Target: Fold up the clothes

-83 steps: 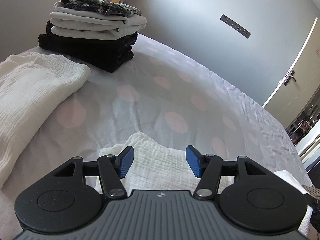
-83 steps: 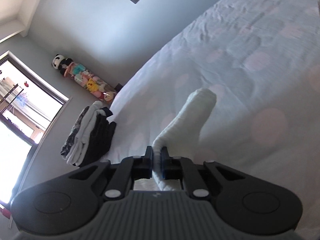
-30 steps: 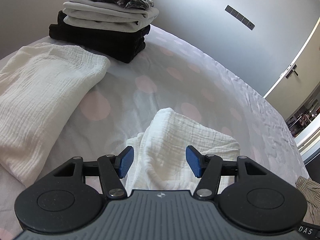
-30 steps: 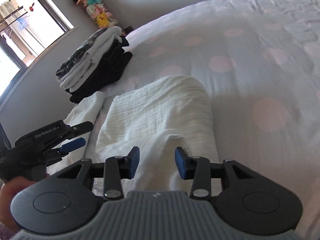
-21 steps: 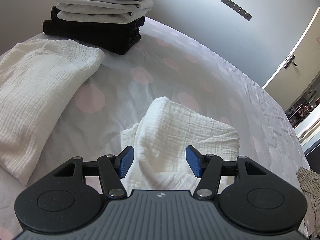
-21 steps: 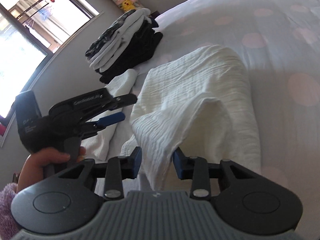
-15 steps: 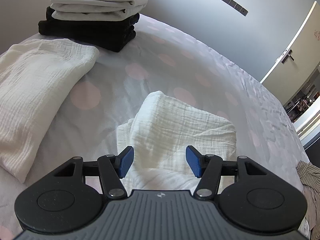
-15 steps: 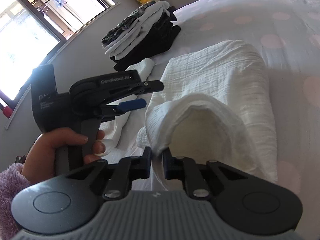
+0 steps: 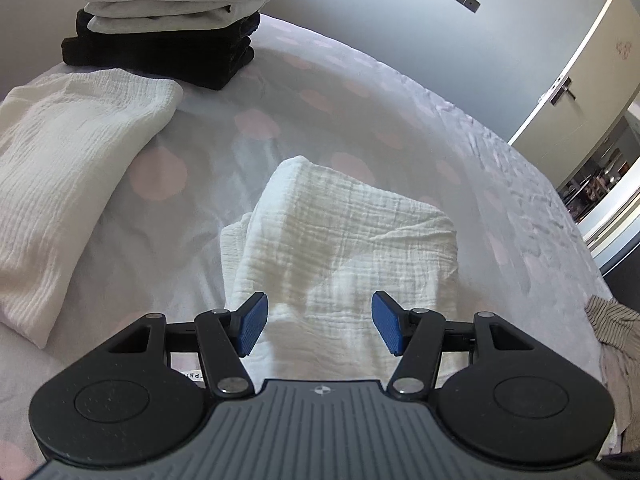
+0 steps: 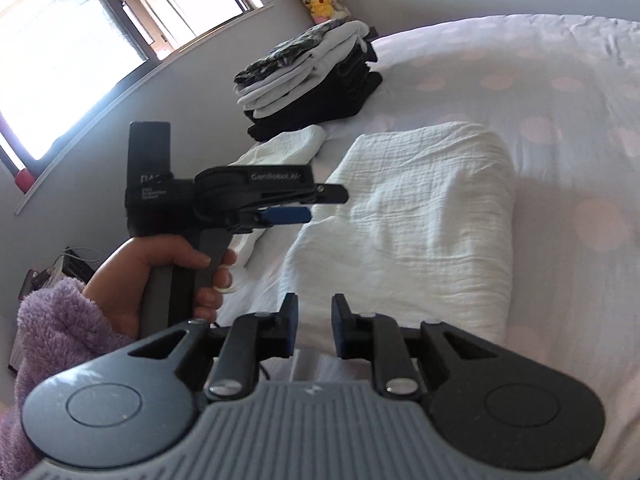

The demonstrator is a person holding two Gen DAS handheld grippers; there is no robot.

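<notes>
A white crinkled cloth [image 9: 344,232] lies folded on the bed, just beyond my left gripper [image 9: 318,326], which is open and empty with its blue pads either side of the cloth's near edge. The same cloth shows in the right wrist view [image 10: 420,220]. My right gripper [image 10: 314,330] hovers over its near edge, open by a small gap, holding nothing. The left gripper appears in the right wrist view [image 10: 288,208], held by a hand at the cloth's left side.
A second white folded cloth [image 9: 68,160] lies at the left. A stack of folded black, white and patterned clothes [image 9: 168,28] stands behind it. A striped garment [image 9: 616,328] lies at the bed's right edge. The bed sheet [image 9: 440,128] is dotted pink.
My right gripper was shut on the cloth's fold half a second ago. It has opened and let the cloth down flat. The left gripper stayed open and barely moved.
</notes>
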